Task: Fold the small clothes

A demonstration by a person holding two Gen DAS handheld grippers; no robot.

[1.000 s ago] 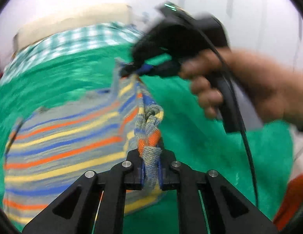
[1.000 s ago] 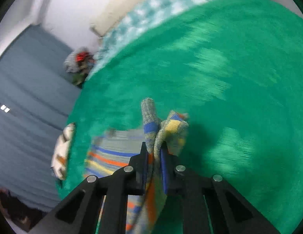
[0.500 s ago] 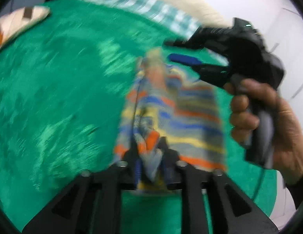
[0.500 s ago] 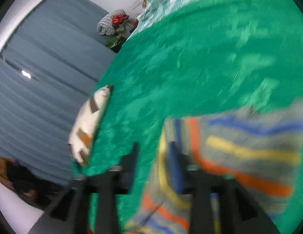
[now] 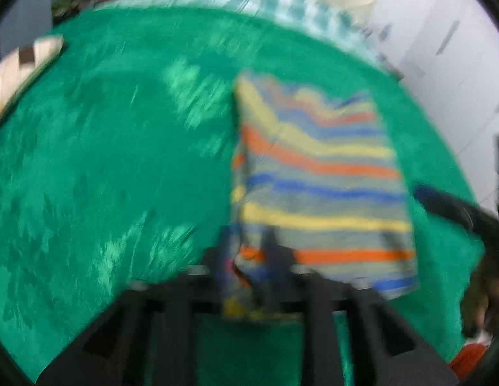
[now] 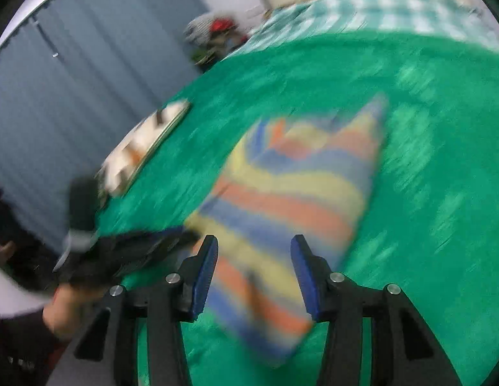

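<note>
A knitted garment with yellow, orange and blue stripes [image 5: 320,173] lies folded on the green blanket [image 5: 104,160]. My left gripper [image 5: 248,257] is at its near left corner. The jaws are closing and a bunch of the cloth sits between the fingers; the picture is blurred. In the right wrist view the garment [image 6: 291,193] spreads out ahead. My right gripper [image 6: 254,273] hovers over its near edge, jaws wide but closing a little, pads clear of the cloth. The left gripper [image 6: 137,247] and the hand [image 6: 66,305] holding it show at the left. The right gripper's tip [image 5: 449,206] shows at the right edge.
A folded cream and brown cloth [image 6: 143,141] lies at the blanket's left edge. Behind the blanket are a teal checked sheet [image 5: 249,0] and a pale pillow. A grey curtain [image 6: 72,96] and a heap of clothes [image 6: 217,32] stand beyond the bed.
Both grippers swung the garment's pinched edge across, so it now lies folded. The right gripper let go, opened wide and drew back. The left gripper stays at the corner.
</note>
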